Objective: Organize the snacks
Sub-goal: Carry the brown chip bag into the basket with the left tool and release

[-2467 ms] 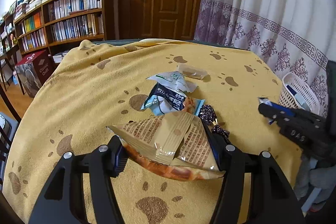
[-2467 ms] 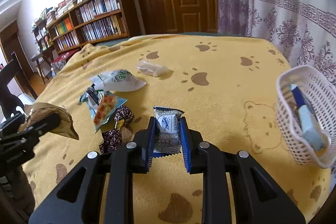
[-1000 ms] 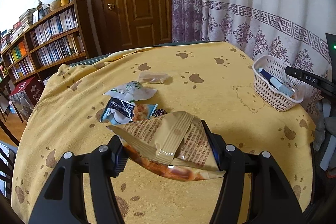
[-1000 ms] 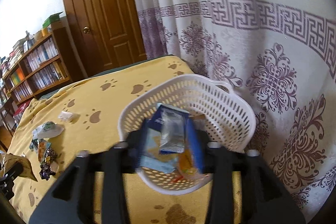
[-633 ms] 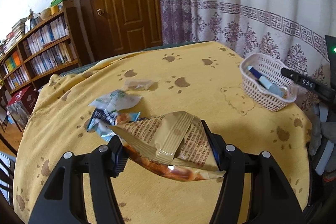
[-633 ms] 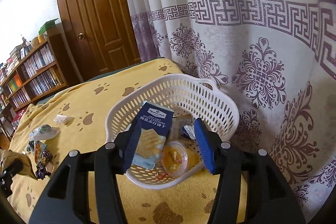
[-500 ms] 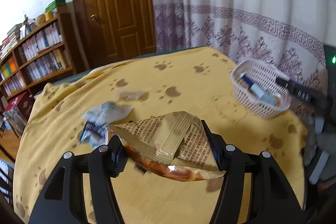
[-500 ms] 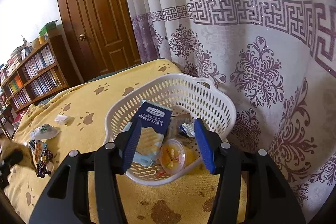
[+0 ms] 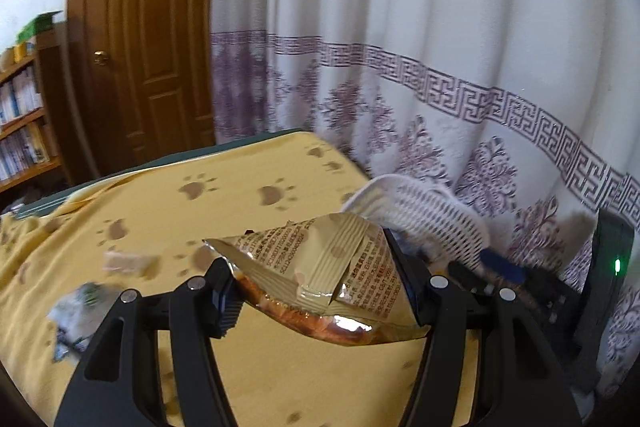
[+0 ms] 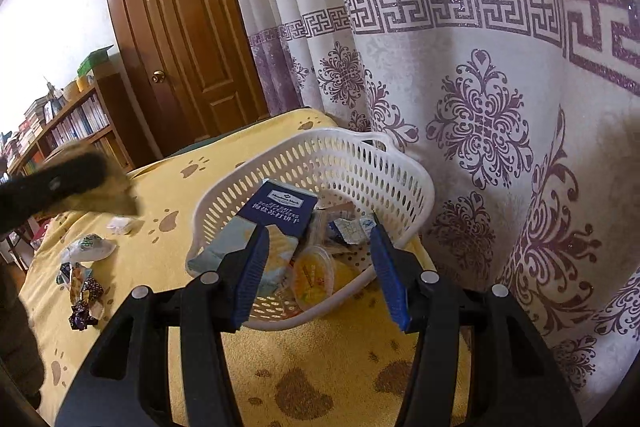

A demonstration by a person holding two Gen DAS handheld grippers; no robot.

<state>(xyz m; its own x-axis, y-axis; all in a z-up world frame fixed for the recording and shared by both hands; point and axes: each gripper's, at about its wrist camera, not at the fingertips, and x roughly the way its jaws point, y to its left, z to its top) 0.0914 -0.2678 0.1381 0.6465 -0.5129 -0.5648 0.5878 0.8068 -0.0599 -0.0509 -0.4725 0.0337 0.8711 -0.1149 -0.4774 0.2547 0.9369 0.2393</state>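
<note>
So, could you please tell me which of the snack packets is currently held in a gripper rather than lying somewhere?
The tan crinkled foil packet, clamped in the left gripper; the others lie on the yellow cloth or in the white basket.

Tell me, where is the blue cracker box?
In the right wrist view, the blue cracker box leans inside the white basket, left side, beside a small yellow cup.

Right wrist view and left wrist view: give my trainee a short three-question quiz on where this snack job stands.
1. True or false: the right tool grips a packet.
2. The left tool holds which item? A) tan snack bag B) orange jelly cup C) navy cracker box
3. Fill in: the navy cracker box lies in the white ____.

Key:
1. False; its jaws stand open and empty before the basket.
2. A, the tan snack bag.
3. basket
</note>
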